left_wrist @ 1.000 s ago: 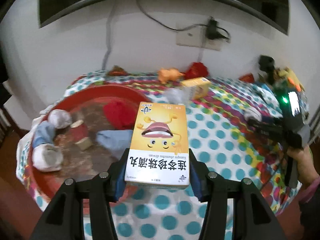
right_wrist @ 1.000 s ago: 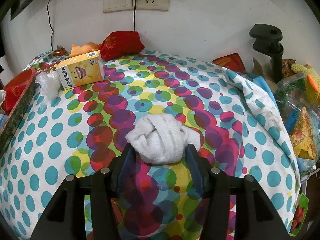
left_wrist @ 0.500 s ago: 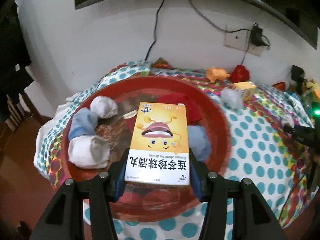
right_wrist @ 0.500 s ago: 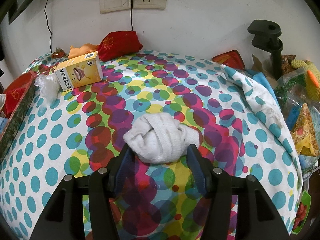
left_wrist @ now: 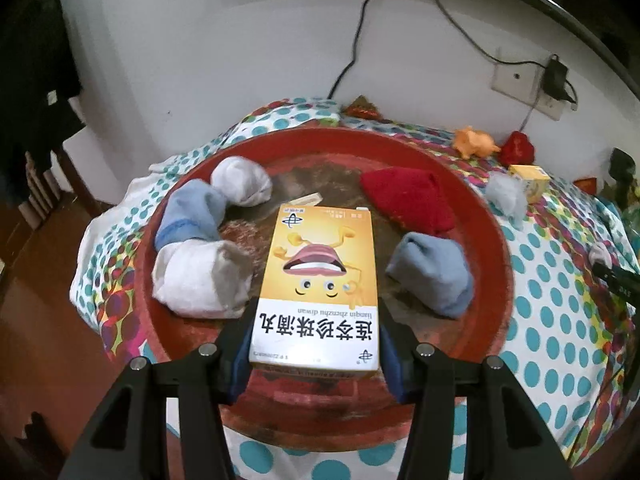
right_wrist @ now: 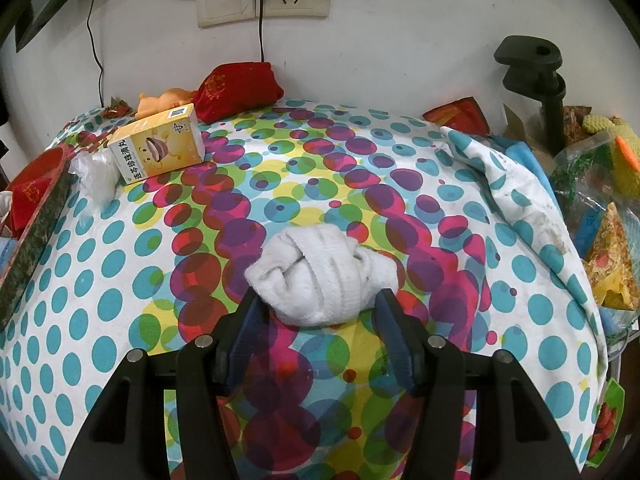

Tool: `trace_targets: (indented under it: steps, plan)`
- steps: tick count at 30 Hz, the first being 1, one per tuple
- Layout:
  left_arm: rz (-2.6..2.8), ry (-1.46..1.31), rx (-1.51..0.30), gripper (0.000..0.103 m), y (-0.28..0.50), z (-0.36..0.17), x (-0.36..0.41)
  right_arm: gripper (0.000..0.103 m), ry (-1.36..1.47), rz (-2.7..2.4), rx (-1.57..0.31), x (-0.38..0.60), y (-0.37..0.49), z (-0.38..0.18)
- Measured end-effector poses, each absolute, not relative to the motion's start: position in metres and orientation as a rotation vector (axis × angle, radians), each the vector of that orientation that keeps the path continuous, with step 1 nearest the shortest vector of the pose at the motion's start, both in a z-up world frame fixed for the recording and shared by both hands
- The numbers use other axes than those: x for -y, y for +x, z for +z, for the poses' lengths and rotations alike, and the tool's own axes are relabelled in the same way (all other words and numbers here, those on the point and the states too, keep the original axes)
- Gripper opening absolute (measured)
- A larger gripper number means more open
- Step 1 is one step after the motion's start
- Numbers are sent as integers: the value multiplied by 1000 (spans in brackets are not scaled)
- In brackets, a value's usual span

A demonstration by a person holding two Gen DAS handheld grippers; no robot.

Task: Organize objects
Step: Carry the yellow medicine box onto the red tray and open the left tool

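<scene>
My left gripper (left_wrist: 314, 344) is shut on a yellow medicine box (left_wrist: 318, 276) and holds it over the round red tray (left_wrist: 502, 248). The tray holds white (left_wrist: 198, 276), blue (left_wrist: 430, 274) and red (left_wrist: 408, 200) rolled socks. My right gripper (right_wrist: 320, 322) stands around a rolled white sock (right_wrist: 320, 274) on the dotted tablecloth (right_wrist: 100, 280); the pads sit at the sock's sides. A second yellow box (right_wrist: 158, 148) lies at the back left in the right wrist view.
A red pouch (right_wrist: 236, 88), an orange toy (right_wrist: 160, 102) and a clear plastic wad (right_wrist: 98, 178) lie by the wall. A black clamp (right_wrist: 536, 80) and snack bags (right_wrist: 604, 216) crowd the right edge. The tray rim (right_wrist: 36, 216) is at left.
My left gripper has carried the yellow box leftward from the tablecloth side until it is over the middle of the red tray. My right gripper has stayed around the white sock.
</scene>
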State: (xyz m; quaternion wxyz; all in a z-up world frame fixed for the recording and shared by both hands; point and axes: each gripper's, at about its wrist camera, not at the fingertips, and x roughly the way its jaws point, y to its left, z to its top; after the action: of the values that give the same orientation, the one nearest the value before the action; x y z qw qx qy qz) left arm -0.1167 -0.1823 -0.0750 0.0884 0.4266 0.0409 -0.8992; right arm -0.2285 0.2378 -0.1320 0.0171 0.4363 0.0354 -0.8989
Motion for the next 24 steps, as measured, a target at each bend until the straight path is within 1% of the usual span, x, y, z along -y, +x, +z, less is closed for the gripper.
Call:
trace_targets:
  steps: [7,11,14,17,24]
  plan:
    - [-2624,1302,-239,53,-118,-86,203,57,1362,-2792,-89,-238,-228,-133]
    - [-2598,1296,-266,53,-122,-90,209,58,1362,-2793,-93,-239,-228,-133]
    - [-2591,1314,-252,53,-129,-93,208,58,1363,-2792,-90,-240,-228,-133]
    - [-2586,1305,-199,53,-136,-95,205,58,1362,-2794,-96,-240,-228,-133]
    - [-2579,1332,-236,52,-155,-100,213,58,1363,-2793,-94,-240,-229,-133]
